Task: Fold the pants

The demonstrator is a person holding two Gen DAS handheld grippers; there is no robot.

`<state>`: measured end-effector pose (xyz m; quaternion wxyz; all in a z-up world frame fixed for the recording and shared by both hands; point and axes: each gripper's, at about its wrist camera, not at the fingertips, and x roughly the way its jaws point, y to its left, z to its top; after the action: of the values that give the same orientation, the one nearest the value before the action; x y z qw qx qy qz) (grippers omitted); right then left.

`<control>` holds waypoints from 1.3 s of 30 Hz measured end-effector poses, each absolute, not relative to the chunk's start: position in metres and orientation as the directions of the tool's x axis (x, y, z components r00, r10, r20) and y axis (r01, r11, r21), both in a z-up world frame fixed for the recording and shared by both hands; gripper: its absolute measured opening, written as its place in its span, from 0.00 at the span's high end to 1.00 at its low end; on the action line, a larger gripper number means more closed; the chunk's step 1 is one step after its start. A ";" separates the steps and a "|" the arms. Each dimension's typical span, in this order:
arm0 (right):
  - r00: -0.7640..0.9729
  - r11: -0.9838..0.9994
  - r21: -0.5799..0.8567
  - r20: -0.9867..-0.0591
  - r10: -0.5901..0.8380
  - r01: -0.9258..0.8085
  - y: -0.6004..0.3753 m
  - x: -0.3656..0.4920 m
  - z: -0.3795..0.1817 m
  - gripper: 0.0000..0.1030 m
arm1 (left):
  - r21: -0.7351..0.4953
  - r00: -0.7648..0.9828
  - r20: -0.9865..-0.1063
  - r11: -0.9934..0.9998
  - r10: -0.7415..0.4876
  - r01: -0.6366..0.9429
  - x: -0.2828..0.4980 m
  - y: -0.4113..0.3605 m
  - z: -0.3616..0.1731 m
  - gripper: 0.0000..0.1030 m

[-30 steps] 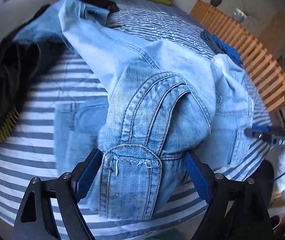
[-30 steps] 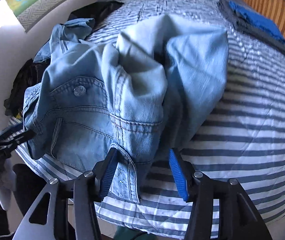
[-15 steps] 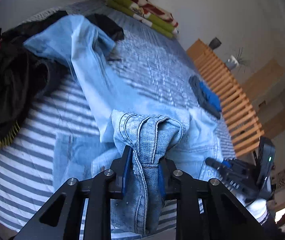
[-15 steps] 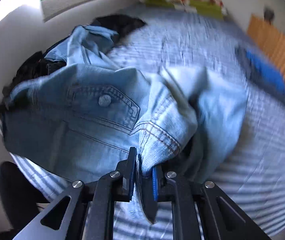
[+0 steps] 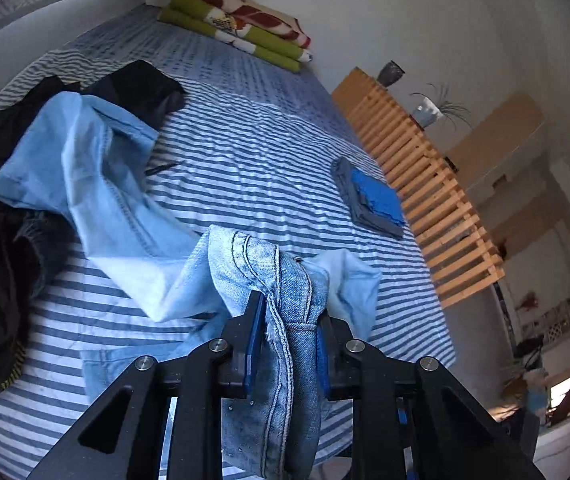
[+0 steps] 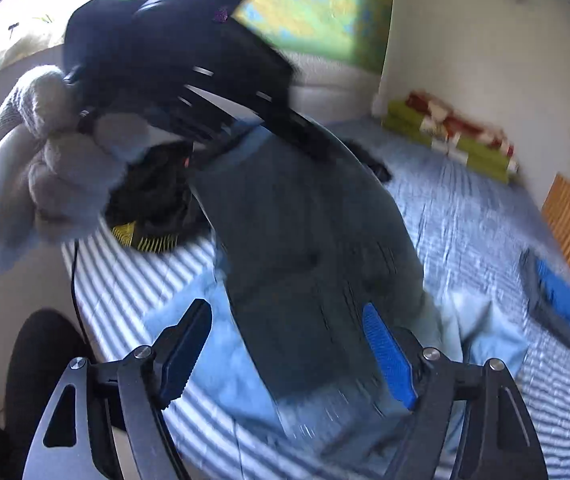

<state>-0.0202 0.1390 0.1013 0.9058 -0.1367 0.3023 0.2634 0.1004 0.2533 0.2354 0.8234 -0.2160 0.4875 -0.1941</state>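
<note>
Left tool [image 5: 287, 354] clamped, right tool [image 6: 285, 360] (jaws just opening) wide

My left tongs [image 5: 287, 354] and right tongs [image 6: 287, 354]: black angular arms, silver screws, ribbed blue pads [image 6: 389, 354]. I wear a grey knitted glove [image 6: 61, 160]; a thin black cable [image 6: 75, 276] hangs below.

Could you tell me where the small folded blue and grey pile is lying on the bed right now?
In the left wrist view the folded blue and grey pile lies on the striped bedspread toward the right, close beside the wooden slatted frame, apart from the jeans.
</note>
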 end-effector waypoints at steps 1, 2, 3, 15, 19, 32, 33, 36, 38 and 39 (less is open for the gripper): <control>0.683 0.825 -0.077 -0.607 0.407 -0.560 0.143 -0.018 0.103 0.28 | -0.557 0.446 -0.712 0.823 -0.542 0.111 0.101 0.251 0.236 0.77; 0.692 0.832 -0.054 -0.587 0.420 -0.551 0.148 -0.013 0.106 0.28 | -0.576 0.438 -0.702 0.809 -0.561 0.113 0.101 0.248 0.237 0.77; 0.702 0.842 -0.039 -0.574 0.422 -0.538 0.150 -0.008 0.107 0.28 | -0.585 0.435 -0.697 0.803 -0.570 0.114 0.102 0.246 0.237 0.77; 0.729 0.912 -0.007 -0.603 0.324 -0.411 0.129 0.042 0.116 0.98 | -0.490 0.449 -0.748 0.863 -0.489 0.123 0.095 0.254 0.223 0.48; 0.752 0.966 -0.027 -0.633 0.182 -0.256 0.059 0.069 0.125 0.98 | -0.435 0.482 -0.765 0.894 -0.428 0.103 0.088 0.274 0.220 0.48; 0.425 0.901 -0.201 -0.827 -0.367 0.385 -0.261 0.157 0.107 0.91 | -0.395 0.410 -0.835 0.919 -0.367 0.020 0.089 0.282 0.154 0.48; 0.407 0.898 -0.248 -0.824 -0.393 0.364 -0.259 0.154 0.100 0.86 | -0.397 0.398 -0.839 0.918 -0.371 0.019 0.089 0.279 0.147 0.48; 0.430 0.898 -0.300 -0.799 -0.421 0.321 -0.240 0.130 0.094 0.53 | -0.373 0.367 -0.862 0.928 -0.350 0.008 0.084 0.276 0.127 0.47; 0.459 0.932 -0.204 -0.825 -0.329 0.301 -0.236 0.110 0.095 0.51 | -0.342 0.346 -0.883 0.940 -0.317 -0.010 0.079 0.278 0.112 0.47; 0.462 0.952 -0.139 -0.849 -0.257 0.274 -0.230 0.099 0.091 0.51 | -0.331 0.333 -0.892 0.943 -0.306 -0.020 0.076 0.282 0.104 0.46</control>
<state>0.0994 -0.2298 0.0914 0.8549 0.0089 0.4949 -0.1554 0.0756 0.2817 0.1038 0.8037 -0.1427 0.5708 -0.0888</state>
